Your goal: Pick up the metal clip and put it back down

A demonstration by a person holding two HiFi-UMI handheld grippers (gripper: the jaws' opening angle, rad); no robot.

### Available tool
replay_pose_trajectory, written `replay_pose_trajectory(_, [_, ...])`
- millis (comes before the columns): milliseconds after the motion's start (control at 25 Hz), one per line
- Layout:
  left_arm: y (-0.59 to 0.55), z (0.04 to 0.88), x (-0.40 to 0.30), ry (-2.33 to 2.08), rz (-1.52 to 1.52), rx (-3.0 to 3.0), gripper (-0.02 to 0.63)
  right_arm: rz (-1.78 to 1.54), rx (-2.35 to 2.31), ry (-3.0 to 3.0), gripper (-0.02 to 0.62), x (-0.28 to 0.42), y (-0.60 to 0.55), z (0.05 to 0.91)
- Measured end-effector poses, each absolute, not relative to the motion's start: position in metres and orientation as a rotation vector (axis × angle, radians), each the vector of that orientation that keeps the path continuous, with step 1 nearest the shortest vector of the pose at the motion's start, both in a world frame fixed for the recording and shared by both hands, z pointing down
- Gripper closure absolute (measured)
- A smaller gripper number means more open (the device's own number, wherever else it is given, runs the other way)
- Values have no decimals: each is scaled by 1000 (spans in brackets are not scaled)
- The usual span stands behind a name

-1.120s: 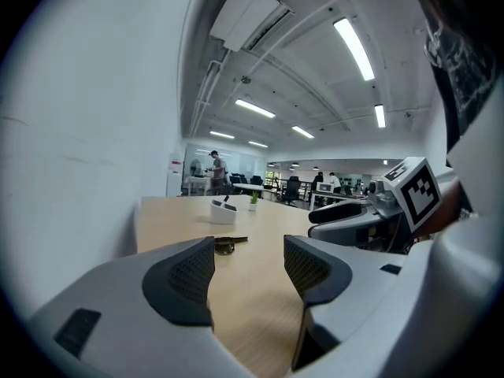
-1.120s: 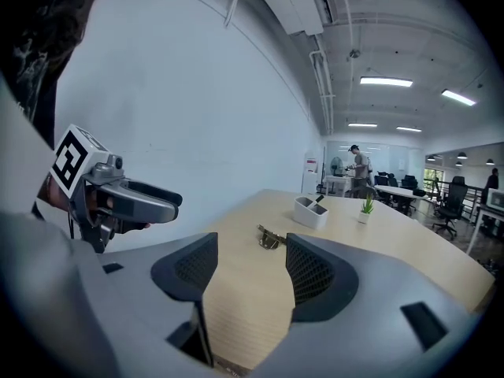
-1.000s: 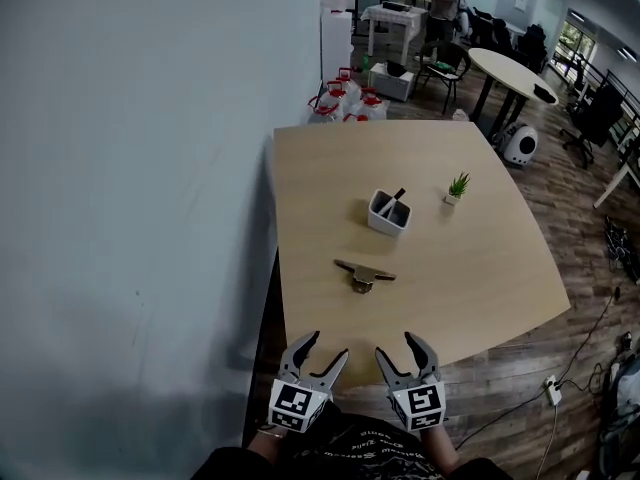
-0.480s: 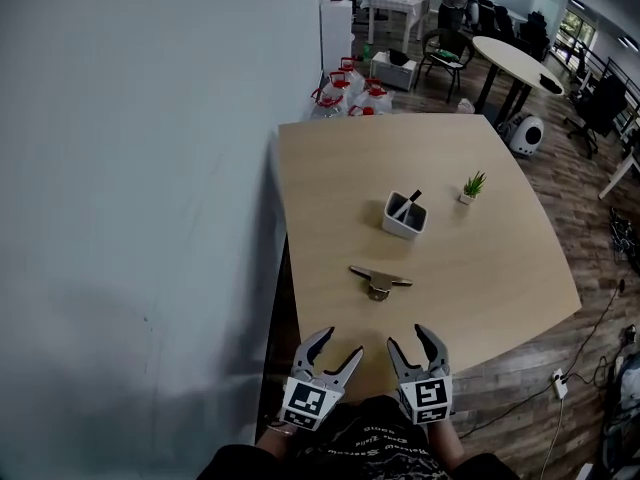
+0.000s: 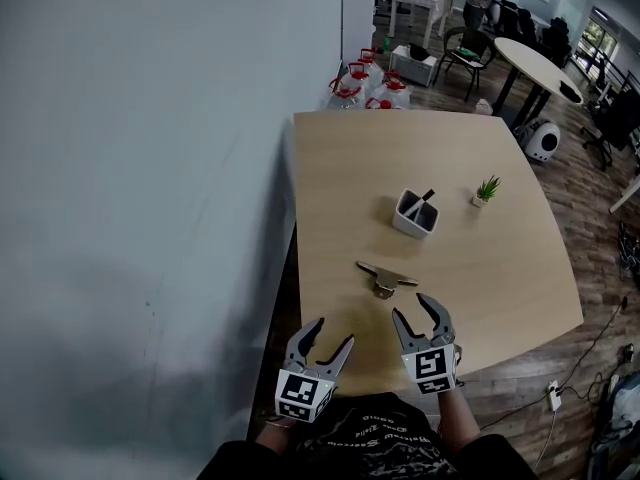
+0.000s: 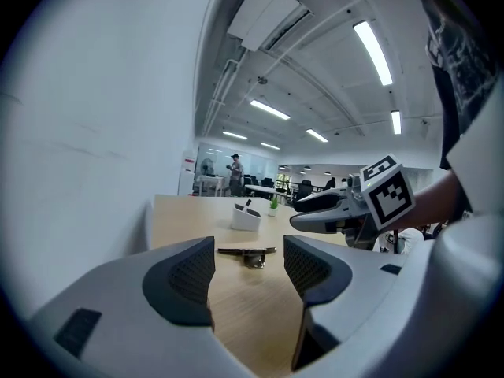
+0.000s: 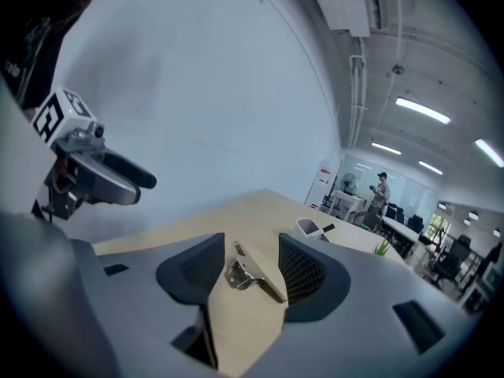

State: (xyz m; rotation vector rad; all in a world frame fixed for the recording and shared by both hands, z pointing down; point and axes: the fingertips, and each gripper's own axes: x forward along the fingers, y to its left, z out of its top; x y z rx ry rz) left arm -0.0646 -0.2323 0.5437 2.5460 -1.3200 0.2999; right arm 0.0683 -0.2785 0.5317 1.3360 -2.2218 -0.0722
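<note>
Metal clip [image 5: 387, 279] lies flat on the tabletop [image 5: 340, 188], toward the near edge, its long arm running roughly left to right; nothing touches it. Right tool [image 5: 412, 306] sits on the near side of the clip and points at it, tips near the clip but apart from it. Its jaws stand apart and have just been closing. In the right gripper view the clip shows in the gap between the two pads, lying on the wood ahead, and neither pad presses on it. Left tool [image 5: 334, 331] hangs over the near edge of the tabletop, left of the right tool, jaws apart, nothing between the pads. In the left gripper view the clip shows farther off through the gap, with the right tool reaching in from the right side of the picture. Past the clip stands a white holder [image 5: 415, 214] with a dark pen [image 5: 425, 199] leaning in it, and to its right a small potted plant [image 5: 487, 190]. A grey wall [image 5: 150, 168] runs along the tabletop's left edge. Water jugs [image 5: 365, 88] with red caps stand on the floor beyond the far edge.
</note>
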Motion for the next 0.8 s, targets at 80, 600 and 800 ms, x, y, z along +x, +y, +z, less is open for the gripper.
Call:
replay_pose_trajectory(80, [-233,544,-67,-1349,303,2531,341,-132,1256,-2181,366,64,-291,540])
replay_pose_trajectory(600, [-229,547,-99,-1546,335,2377,340,-279,805,-2029,377,40,-337,628])
replay_pose_trajectory(800, [-227,548,-111,-1605,347,2330,341,-311,725,-1965,395,42,-349,654])
